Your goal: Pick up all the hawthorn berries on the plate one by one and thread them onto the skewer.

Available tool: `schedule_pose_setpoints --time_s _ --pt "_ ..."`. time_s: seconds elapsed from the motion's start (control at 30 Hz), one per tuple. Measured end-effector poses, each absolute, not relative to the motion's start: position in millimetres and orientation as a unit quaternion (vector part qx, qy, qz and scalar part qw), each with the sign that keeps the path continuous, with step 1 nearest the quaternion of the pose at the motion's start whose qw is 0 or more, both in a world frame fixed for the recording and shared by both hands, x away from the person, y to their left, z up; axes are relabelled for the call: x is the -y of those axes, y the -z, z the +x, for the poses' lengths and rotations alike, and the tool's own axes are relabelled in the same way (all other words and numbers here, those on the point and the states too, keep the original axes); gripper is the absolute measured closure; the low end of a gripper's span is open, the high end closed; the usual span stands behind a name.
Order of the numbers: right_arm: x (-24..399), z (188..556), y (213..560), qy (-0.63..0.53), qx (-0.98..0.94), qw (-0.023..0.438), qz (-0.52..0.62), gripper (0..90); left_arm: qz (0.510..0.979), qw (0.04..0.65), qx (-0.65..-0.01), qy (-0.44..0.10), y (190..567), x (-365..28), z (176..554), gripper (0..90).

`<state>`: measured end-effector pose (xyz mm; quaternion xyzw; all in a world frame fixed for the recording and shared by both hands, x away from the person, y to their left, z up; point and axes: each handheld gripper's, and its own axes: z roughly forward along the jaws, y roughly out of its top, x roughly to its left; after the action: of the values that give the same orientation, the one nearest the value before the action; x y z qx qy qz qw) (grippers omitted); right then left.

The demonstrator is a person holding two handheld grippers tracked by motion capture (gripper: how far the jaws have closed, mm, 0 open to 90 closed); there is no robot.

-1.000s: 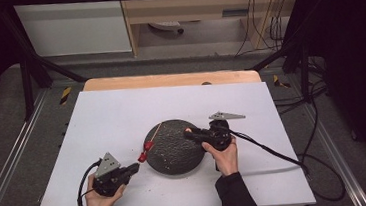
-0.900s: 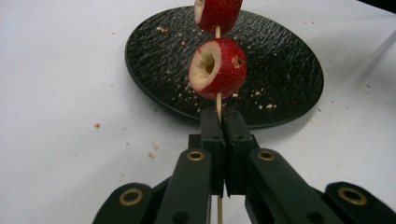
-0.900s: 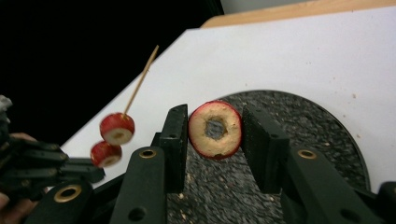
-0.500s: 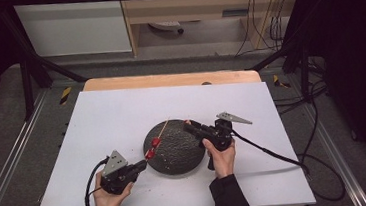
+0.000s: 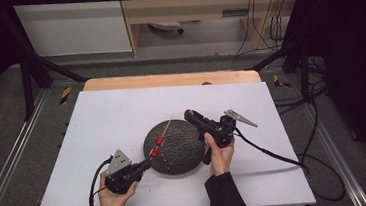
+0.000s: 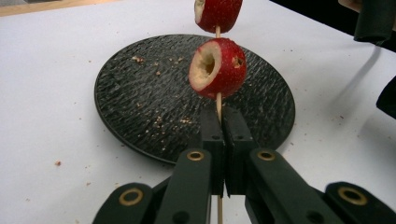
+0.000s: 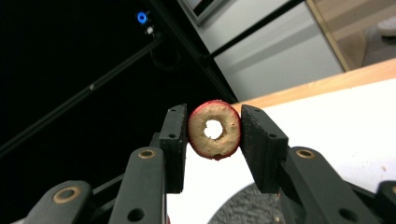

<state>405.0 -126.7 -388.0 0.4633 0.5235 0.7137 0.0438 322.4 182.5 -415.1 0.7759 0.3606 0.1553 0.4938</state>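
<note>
Since a second ago the left gripper (image 5: 143, 164) has moved from the near tabletop in toward the plate (image 5: 178, 156), and the skewer (image 5: 165, 129) with its two red fruits now slants up over the plate's left part. Its jaws are pinched tight on the skewer (image 6: 218, 103) just below the lower fruit (image 6: 217, 68); the upper fruit (image 6: 218, 14) sits higher on the same stick. Both are cored. The right gripper (image 5: 190, 115) hangs over the plate's far right edge, angled up and away, much as before. Its jaws clamp a third fruit (image 7: 214, 129) by its red sides, the cored hole facing the camera. Crumbs dot the plate (image 6: 140, 98) and the white tabletop (image 5: 106, 114).
</note>
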Motion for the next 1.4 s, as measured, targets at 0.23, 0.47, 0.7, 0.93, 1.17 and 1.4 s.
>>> schedule_pose_setpoints --time_s 0.23,0.47,0.7,0.93,1.17,1.4 --pt "127 407 385 -0.733 -0.493 0.051 0.466 63.0 0.774 0.501 -0.356 -0.150 413 -174 321 88.3" --pt "127 408 384 -0.752 -0.468 0.052 0.462 63.0 0.774 0.508 -0.348 -0.145 411 -162 320 88.3" --pt "127 405 383 -0.774 -0.445 0.048 0.449 63.1 0.777 0.515 -0.334 -0.141 408 -148 319 88.3" --pt "129 402 380 -0.781 -0.439 0.044 0.441 63.1 0.772 0.524 -0.332 -0.142 406 -143 318 88.3" --pt "128 401 380 -0.782 -0.438 0.041 0.440 63.1 0.769 0.525 -0.334 -0.144 406 -143 319 88.3" --pt "124 400 386 -0.786 -0.433 0.024 0.441 63.1 0.753 0.543 -0.343 -0.148 406 -136 319 88.4"
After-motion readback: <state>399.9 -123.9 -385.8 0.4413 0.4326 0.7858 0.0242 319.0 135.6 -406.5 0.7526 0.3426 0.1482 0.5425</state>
